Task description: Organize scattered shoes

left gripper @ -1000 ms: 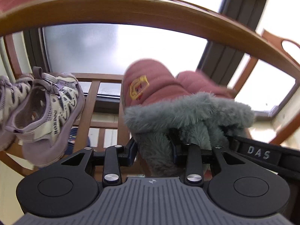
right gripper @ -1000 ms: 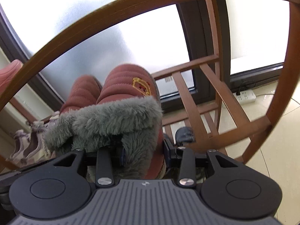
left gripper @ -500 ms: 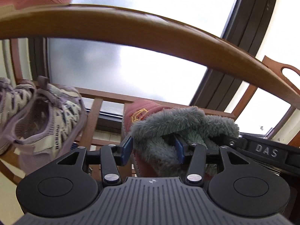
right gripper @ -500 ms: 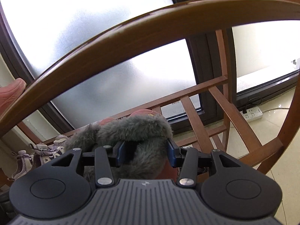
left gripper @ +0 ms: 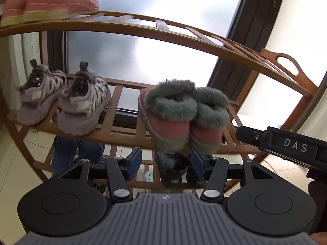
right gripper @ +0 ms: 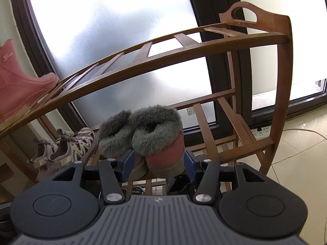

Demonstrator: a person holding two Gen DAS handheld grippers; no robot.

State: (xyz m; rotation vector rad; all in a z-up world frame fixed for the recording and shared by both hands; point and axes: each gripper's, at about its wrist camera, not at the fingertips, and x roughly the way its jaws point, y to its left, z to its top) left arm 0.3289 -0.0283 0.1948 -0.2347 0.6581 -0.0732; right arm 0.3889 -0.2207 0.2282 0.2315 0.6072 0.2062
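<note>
Both fur-lined slippers (left gripper: 179,112) sat side by side on the middle shelf of the wooden shoe rack (left gripper: 143,30), heels toward me. My left gripper (left gripper: 166,162) was spreading, nothing between its blue pads, slippers just beyond. My right gripper (right gripper: 158,163) was spreading too; the near slipper (right gripper: 161,140) showed between its pads, untouched. Grey sneakers (left gripper: 81,106) stood to the left; pink boots (left gripper: 47,0) on the top shelf.
</note>
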